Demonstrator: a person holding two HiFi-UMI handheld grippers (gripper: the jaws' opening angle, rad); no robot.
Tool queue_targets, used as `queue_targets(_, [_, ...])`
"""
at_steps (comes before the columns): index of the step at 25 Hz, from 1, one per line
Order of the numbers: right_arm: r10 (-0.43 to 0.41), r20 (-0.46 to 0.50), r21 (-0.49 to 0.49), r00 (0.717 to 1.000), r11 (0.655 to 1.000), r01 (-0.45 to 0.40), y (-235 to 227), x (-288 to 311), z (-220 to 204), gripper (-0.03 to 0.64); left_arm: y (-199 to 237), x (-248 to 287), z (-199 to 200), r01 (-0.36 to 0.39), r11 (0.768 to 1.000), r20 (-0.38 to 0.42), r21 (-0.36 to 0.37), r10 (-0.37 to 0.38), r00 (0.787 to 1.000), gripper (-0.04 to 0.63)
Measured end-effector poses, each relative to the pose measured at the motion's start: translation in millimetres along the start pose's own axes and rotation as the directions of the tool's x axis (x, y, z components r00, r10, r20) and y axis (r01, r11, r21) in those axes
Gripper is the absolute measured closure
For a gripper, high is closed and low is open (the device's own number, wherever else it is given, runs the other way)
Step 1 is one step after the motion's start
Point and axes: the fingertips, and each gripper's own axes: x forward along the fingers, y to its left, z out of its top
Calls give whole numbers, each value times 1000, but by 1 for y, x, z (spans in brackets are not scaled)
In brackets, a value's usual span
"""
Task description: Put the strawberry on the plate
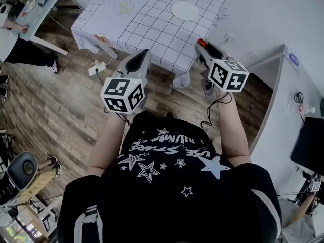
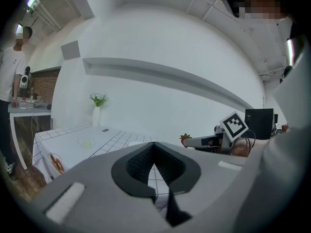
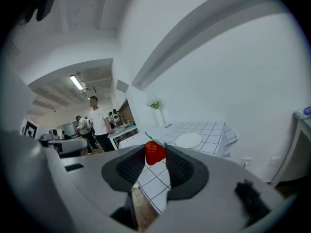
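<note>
The red strawberry [image 3: 155, 152] with green leaves is pinched between the tips of my right gripper [image 3: 155, 155], which is shut on it. From the head view, the right gripper [image 1: 201, 43] hangs over the floor just short of the near right edge of the table [image 1: 152, 32]. The white plate [image 1: 185, 10] lies on the checked cloth, farther back. My left gripper [image 1: 145, 52] is held level beside it, jaws shut on nothing. Its own view shows the left gripper [image 2: 154, 152], the plate [image 2: 136, 143] beyond and the strawberry [image 2: 185, 139] off to the right.
A white vase with a green sprig [image 3: 157, 113] stands at the table's far side. A pale green mark [image 1: 123, 7] is on the cloth. A power strip [image 1: 96, 67] lies on the wood floor. People stand by a side table [image 1: 38, 9]. A white cabinet [image 1: 296, 80] is right.
</note>
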Motion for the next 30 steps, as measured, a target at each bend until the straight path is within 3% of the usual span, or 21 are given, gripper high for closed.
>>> queue_targets(12, [-22,-14,-13,1000,1000,21,-19,29,11,476,24,37,10,18,1000,14,-8,-18,1000,586])
queue_targets(30, [-226,24,35,974,974,225,-99,90,54,476,65,186,51,247,969,-8,28,-247,969,586])
